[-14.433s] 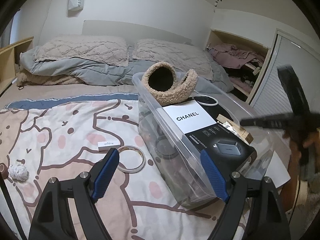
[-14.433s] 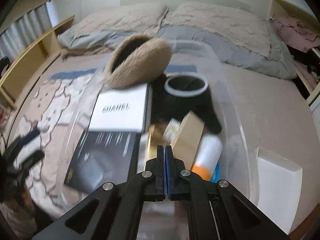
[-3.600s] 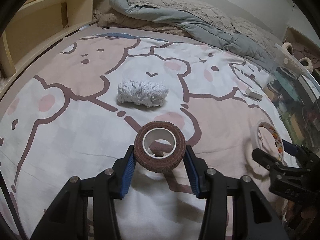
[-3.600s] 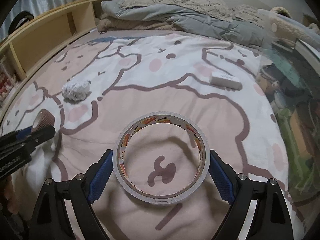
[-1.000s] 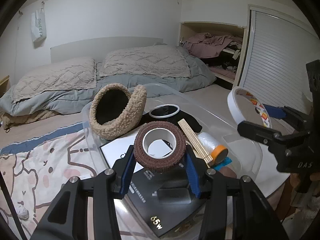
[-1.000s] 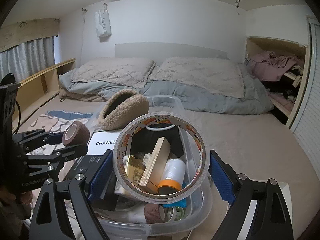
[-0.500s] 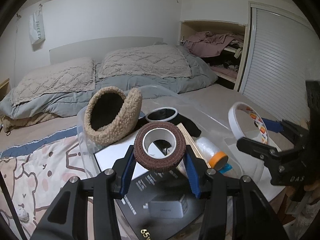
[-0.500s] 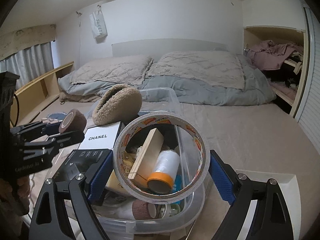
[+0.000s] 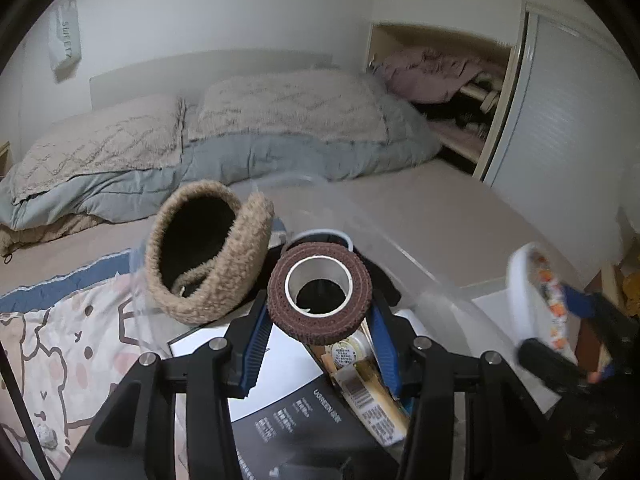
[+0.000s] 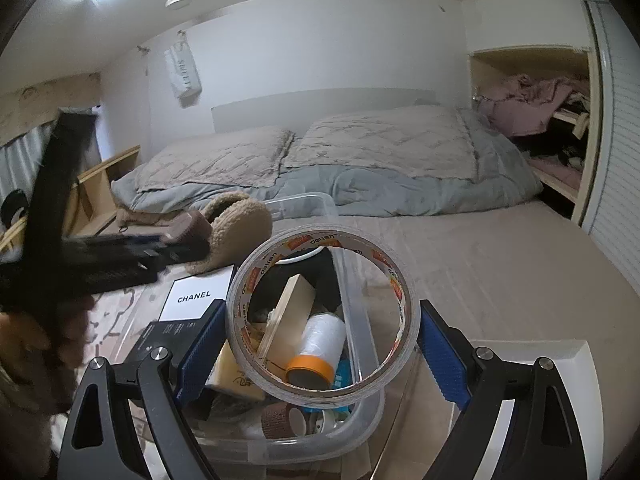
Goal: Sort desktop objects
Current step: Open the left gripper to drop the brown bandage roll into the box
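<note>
Left fingers (image 9: 256,338) clamp the brown roll (image 9: 320,292); right fingers (image 10: 442,354), wide, clamp the tape ring (image 10: 324,316), both over the bin (image 10: 360,432).

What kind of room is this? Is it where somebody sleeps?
Yes, it looks like a bedroom. There are two quilted beige pillows on a folded grey-blue duvet against a white headboard, and an open closet with piled pink clothes.

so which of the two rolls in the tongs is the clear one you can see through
The wide clear tape roll in the right tongs: its thin ring has printed lettering inside. The roll in the left tongs is the smaller, thick brown bandage roll with a white core.
</note>
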{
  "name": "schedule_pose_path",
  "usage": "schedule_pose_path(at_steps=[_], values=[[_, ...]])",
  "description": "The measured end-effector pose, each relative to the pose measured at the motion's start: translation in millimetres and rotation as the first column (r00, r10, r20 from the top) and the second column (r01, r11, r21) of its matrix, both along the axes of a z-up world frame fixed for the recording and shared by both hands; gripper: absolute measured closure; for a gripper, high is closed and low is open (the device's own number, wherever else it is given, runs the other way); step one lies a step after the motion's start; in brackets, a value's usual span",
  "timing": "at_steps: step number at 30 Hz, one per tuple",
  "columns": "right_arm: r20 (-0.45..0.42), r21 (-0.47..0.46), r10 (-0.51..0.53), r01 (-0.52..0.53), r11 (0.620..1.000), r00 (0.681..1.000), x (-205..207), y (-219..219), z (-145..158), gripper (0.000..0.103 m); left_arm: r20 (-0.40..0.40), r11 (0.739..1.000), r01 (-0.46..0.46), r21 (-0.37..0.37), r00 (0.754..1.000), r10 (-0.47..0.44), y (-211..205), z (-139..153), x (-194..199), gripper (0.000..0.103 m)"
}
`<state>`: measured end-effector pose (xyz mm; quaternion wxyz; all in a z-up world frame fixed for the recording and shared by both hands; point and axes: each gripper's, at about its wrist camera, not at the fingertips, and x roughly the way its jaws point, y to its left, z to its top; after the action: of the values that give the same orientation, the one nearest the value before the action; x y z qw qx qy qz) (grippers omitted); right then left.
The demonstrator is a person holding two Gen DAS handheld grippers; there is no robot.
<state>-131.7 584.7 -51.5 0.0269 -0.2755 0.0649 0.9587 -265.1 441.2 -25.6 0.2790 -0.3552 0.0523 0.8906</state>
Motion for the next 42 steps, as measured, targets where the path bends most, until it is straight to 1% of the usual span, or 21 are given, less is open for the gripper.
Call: schedule_pose_path(at_steps=[4,7,10,13,19,26,28,33,36,37,38,39,40,42], values=[[0.003,-0.018,-0.029,0.029,0.999,1.0,4,0,8,0.012,0.015,0.999,-0.005,-0.046,1.0,0.005,13,-15,-7,0.056],[0.011,-0.007,-0.042,0.042,0.999,0.999,5,-6,12,0.012,0.032,0.998,0.001,-0.057,0.999,0.001,18,-23,-10,0.056],[0.01,0.004,-0.032,0.032,0.999,0.999,7,-13,14,0.012,0.037,0.998,0.009,-0.067,0.999,-0.006,23,-27,-13,0.056],[0.011,0.025,-0.029,0.028,0.999,1.0,8,-19,13,0.012,0.049,0.998,0.014,-0.059,0.999,-0.011,24,-29,-15,0.056],[0.02,0.029,-0.027,0.026,0.999,0.999,7,-19,11,0.012,0.078,0.998,0.027,-0.057,0.997,-0.023,28,-32,-19,0.056],[0.022,0.014,-0.054,0.053,0.998,0.998,6,-9,12,0.012,0.154,0.996,0.057,-0.064,0.987,-0.047,38,-39,-23,0.056],[0.025,0.007,-0.058,0.058,0.998,0.998,6,-5,12,0.012,0.169,0.996,0.055,-0.07,0.985,-0.043,41,-42,-24,0.056],[0.026,-0.001,-0.062,0.062,0.998,0.998,6,-2,10,0.012,0.17,0.994,0.035,-0.104,0.985,-0.017,45,-49,-25,0.056],[0.028,0.001,-0.061,0.061,0.998,0.998,6,-2,10,0.012,0.175,0.996,0.007,-0.093,0.985,0.009,42,-50,-29,0.055],[0.03,0.001,-0.06,0.06,0.998,0.998,6,-2,10,0.012,0.18,0.996,0.001,-0.085,0.984,0.014,41,-51,-30,0.049],[0.031,0.002,-0.06,0.06,0.998,0.998,6,-2,9,0.012,0.184,0.997,-0.007,-0.079,0.983,0.022,39,-50,-31,0.04],[0.033,0.003,-0.06,0.06,0.998,0.998,5,-2,9,0.012,0.18,0.997,-0.018,-0.079,0.983,0.033,38,-50,-31,0.018],[0.033,0.003,-0.06,0.06,0.998,0.998,5,-1,9,0.012,0.173,0.997,-0.026,-0.075,0.984,0.039,36,-49,-30,0.011],[0.035,0.004,-0.062,0.062,0.998,0.997,5,-1,9,0.012,0.16,0.998,-0.023,-0.056,0.987,0.031,33,-46,-27,0.011]])
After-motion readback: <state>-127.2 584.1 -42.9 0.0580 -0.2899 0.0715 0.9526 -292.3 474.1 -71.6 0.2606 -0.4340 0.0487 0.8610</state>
